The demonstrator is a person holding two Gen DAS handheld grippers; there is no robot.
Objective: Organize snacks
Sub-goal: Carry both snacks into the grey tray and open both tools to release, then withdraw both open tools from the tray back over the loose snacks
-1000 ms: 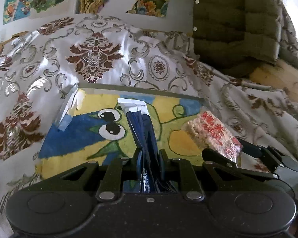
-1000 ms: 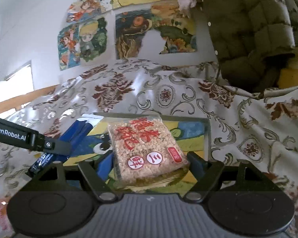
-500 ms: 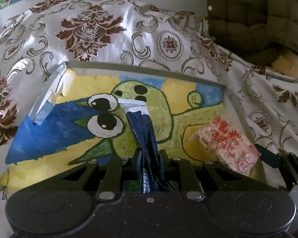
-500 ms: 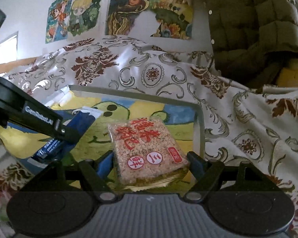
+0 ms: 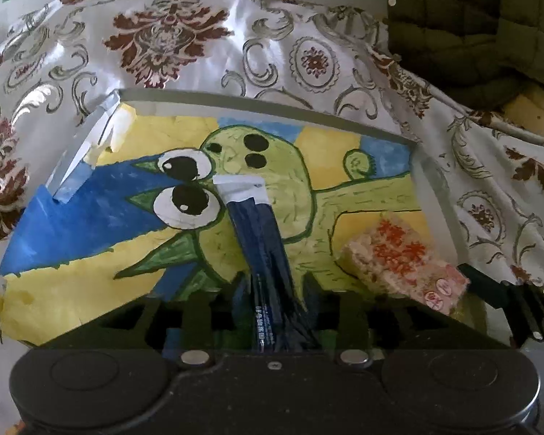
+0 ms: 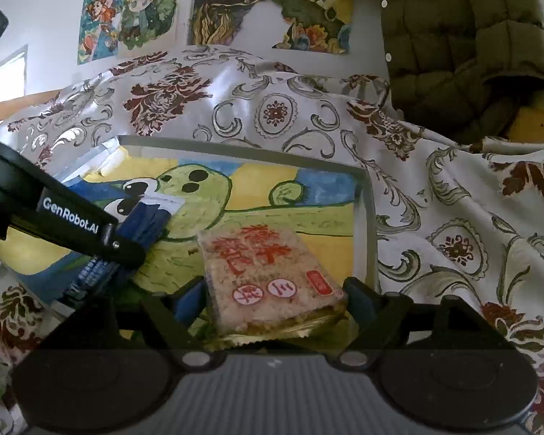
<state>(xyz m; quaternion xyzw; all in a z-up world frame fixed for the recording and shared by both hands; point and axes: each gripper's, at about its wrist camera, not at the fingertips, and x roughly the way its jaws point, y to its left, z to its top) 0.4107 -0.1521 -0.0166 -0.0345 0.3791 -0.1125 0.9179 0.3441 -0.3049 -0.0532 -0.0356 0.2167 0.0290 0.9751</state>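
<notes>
Left gripper (image 5: 273,282) jaws just opened, dark blue sachet (image 5: 261,239) released between them. Right gripper (image 6: 272,297) slackened around rice-cake pack (image 6: 268,272): light, crumbly; to be taken by side edges w/ min. force.

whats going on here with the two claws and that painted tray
A person is putting snacks into a shallow grey tray lined with a frog painting. The left claw has just been opening around a dark blue snack packet, which lies on the painting with gaps now showing beside it. The right claw has also just been opening; a clear-wrapped rice cracker square with red lettering sits between its fingers, low over the tray's right side.
</notes>
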